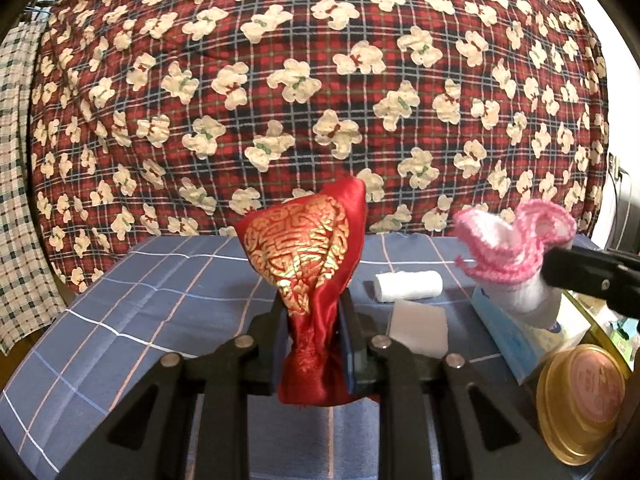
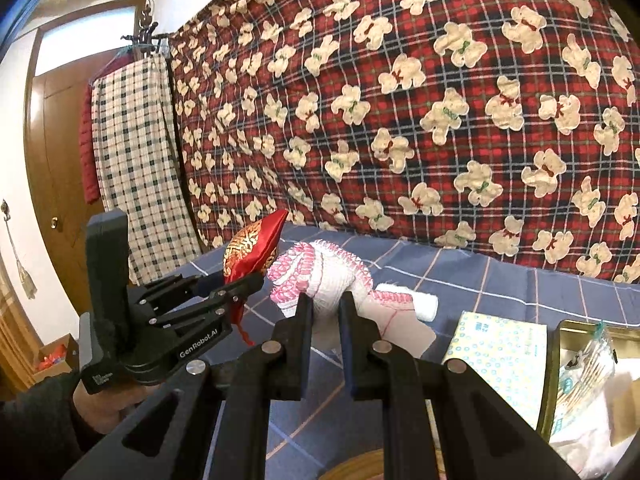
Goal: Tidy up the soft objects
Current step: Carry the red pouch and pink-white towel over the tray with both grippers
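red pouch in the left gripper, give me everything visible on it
The red pouch looks like shiny satin, with a gold ornamental medallion printed on its face. It is soft and creased, bulging above and pinched narrow where the left gripper is shut on it. It is held upright above the blue checked cloth, clear of it. A red thread or tassel hangs below it in the right wrist view. Nothing else touches it.

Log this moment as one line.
left gripper: shut on red pouch | right gripper: shut on pink sock | both lifted above blue cloth
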Demonstrator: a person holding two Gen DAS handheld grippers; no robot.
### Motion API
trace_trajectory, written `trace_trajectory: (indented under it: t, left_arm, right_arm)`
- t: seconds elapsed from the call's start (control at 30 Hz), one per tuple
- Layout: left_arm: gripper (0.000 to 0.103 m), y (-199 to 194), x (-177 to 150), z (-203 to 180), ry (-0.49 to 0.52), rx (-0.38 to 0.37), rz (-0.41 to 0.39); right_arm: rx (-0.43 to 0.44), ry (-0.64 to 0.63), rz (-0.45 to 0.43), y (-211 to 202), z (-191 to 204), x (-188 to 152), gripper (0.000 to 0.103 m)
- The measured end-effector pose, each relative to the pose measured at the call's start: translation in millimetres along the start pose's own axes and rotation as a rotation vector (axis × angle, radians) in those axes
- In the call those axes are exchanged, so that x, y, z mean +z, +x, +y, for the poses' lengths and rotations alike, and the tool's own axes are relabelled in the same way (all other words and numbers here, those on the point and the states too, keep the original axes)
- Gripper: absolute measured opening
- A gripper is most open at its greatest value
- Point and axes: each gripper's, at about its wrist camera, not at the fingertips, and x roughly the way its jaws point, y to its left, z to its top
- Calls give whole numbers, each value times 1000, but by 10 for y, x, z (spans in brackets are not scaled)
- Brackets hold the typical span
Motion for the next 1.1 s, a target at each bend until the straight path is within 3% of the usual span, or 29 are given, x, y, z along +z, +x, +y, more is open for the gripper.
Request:
trace_trajectory:
  t: [0.13,0.63,1.1]
  left_arm:
    - [21,-8,22,-10,-10,18,-7]
    - [21,-270,205,-174,-43,-30,-51]
    - [21,-506,517,-695,-32,-198,-42]
  right_arm:
    - [1,18,-27,-57,-31,57,14]
    - [33,49,-100,-320,-9,189,14]
    - [-22,63,-190,-973,-255,408,14]
